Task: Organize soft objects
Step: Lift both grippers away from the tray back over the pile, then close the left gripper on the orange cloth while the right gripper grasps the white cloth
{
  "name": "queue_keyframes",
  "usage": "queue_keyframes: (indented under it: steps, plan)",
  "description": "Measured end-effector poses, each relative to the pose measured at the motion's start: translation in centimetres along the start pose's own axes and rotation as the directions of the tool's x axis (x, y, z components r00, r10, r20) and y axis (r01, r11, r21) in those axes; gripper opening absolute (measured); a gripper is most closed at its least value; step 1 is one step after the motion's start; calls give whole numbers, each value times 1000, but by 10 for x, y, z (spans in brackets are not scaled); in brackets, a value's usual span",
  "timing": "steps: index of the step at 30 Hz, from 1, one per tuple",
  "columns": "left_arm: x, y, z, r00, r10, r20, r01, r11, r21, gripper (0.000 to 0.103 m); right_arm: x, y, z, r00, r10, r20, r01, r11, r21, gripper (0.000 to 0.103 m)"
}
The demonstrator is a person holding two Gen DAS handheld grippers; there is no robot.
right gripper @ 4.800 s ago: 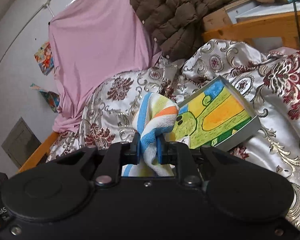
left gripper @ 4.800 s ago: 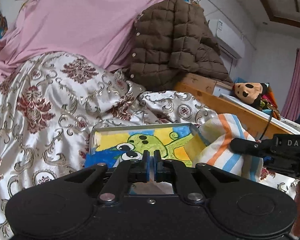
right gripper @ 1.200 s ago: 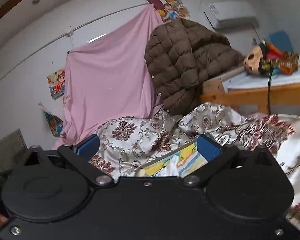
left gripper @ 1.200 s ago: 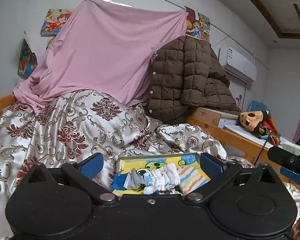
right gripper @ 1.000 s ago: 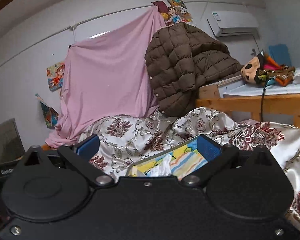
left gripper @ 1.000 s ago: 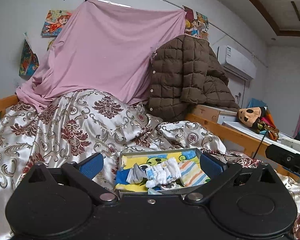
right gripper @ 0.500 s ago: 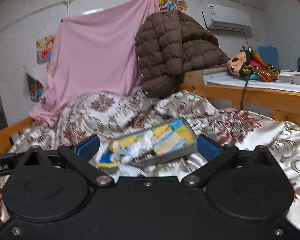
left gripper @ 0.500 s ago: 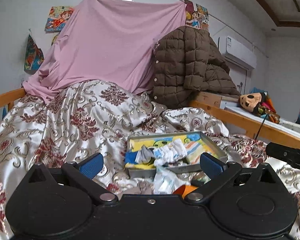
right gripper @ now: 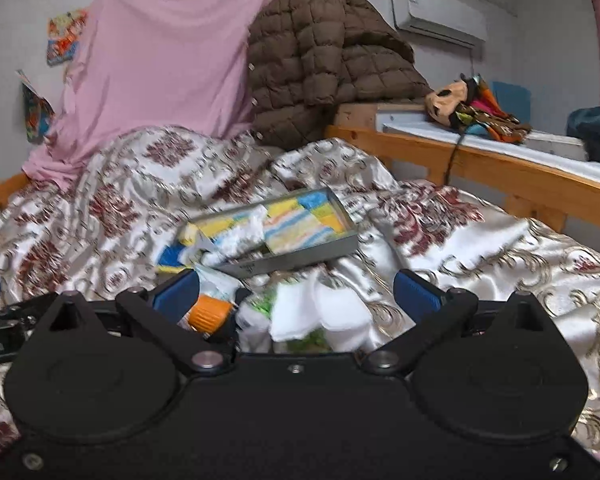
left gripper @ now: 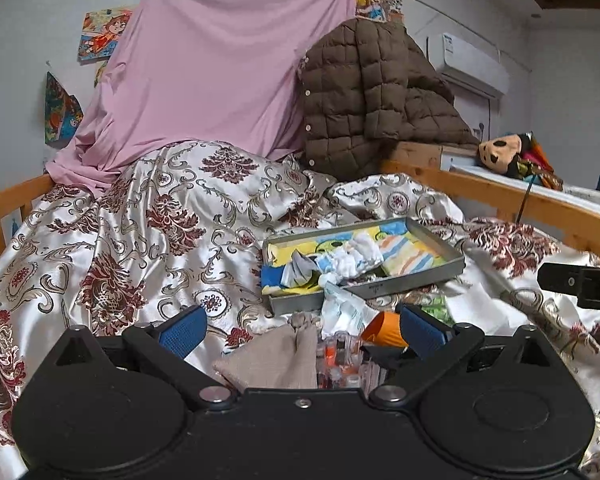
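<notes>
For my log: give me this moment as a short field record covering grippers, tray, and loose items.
left hand-held gripper: open, holds nothing
right hand-held gripper: open, holds nothing
tray: on the bedspread, tilted
tray contents: striped towel, white-blue sock
loose in front of tray: beige cloth, white socks

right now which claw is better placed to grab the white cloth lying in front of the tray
Right, probably. The right claw is open with the white cloth directly between its fingers. The left claw is also open, but frames a beige cloth and orange item instead, short of the tray.
</notes>
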State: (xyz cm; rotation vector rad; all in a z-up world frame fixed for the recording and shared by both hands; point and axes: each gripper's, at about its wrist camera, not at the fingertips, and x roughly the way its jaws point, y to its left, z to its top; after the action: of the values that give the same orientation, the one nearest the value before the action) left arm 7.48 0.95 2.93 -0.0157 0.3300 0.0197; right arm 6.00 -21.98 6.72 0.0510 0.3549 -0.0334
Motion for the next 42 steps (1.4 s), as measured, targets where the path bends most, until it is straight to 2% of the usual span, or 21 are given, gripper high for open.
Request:
queue_keyframes:
  steps: [5, 12, 21, 24, 29, 33, 37, 39, 42]
  plan:
    - [3, -7, -4, 999, 1, -33, 0, 999, 46, 102, 11, 0, -4, 993, -50, -104, 49, 999, -4, 102]
    - [13, -14, -12, 994, 1, -110, 10, 995, 96, 102, 35, 0, -17, 959, -79, -274, 70, 997, -40, 102]
    - [31, -26, -21, 975, 60, -214, -22, 984, 175, 102, 53, 3, -31, 926, -80, -370, 65, 996, -53, 102]
    - [36, -28, -24, 967, 81, -241, -33, 980, 196, 102, 68, 7, -39, 905, -54, -421, 30, 998, -62, 102]
    - [43, -27, -26, 953, 101, -284, -43, 978, 203, 102, 86, 11, -47, 859, -13, -512, -23, 998, -65, 102]
    - [52, -28, -29, 936, 107, -334, -35, 976, 214, 102, 101, 17, -53, 816, 23, -578, -79, 994, -73, 102]
    - [63, -30, -33, 915, 99, -391, -9, 974, 225, 102, 116, 14, -54, 777, 75, -625, -121, 992, -32, 102]
    - [67, -30, -34, 908, 90, -410, 6, 974, 227, 102, 125, 10, -52, 771, 104, -628, -136, 991, -3, 102]
    - [70, -32, -34, 912, 59, -405, 41, 971, 235, 102, 136, 5, -46, 778, 107, -619, -139, 990, -4, 102]
